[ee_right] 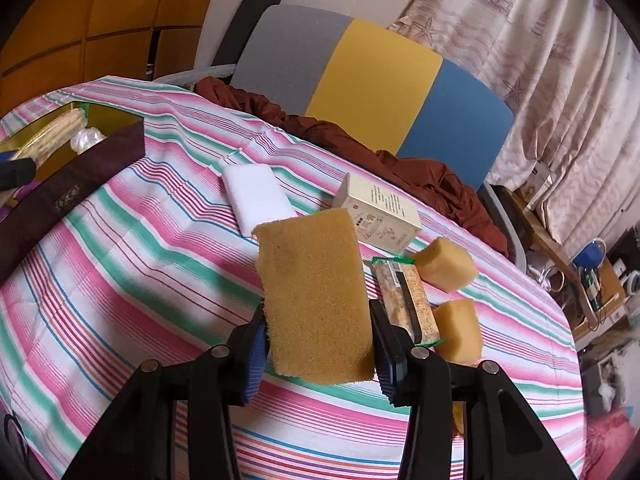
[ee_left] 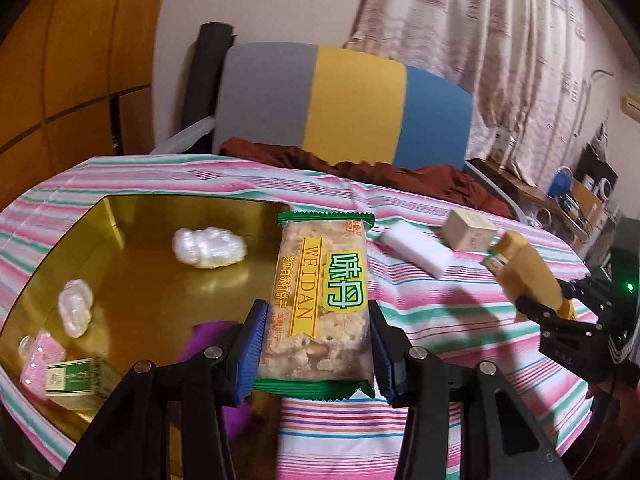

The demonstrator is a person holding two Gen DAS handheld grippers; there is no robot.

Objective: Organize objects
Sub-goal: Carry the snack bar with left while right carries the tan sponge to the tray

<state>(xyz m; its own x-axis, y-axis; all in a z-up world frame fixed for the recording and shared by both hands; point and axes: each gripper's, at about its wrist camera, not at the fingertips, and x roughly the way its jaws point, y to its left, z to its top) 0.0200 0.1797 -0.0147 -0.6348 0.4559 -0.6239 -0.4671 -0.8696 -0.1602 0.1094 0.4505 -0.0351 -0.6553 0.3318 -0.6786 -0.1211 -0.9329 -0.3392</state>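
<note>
My left gripper [ee_left: 318,344] is shut on a green-edged cracker packet [ee_left: 322,300] and holds it above the right rim of a gold-lined box [ee_left: 132,280]. The box holds two white wrapped sweets [ee_left: 208,247], a pink packet [ee_left: 40,360] and a small green-and-white box [ee_left: 76,380]. My right gripper [ee_right: 318,346] is shut on a flat yellow-brown sponge [ee_right: 316,300], lifted over the striped cloth [ee_right: 140,280]. In the left wrist view that sponge [ee_left: 528,272] shows at right.
On the cloth lie a white block [ee_right: 256,196], a cream carton [ee_right: 380,216], a second cracker packet [ee_right: 404,300] and two yellow sponge chunks [ee_right: 446,264]. The box's dark outer wall [ee_right: 68,196] stands at left. A grey-yellow-blue chair [ee_right: 360,84] with a brown garment is behind the table.
</note>
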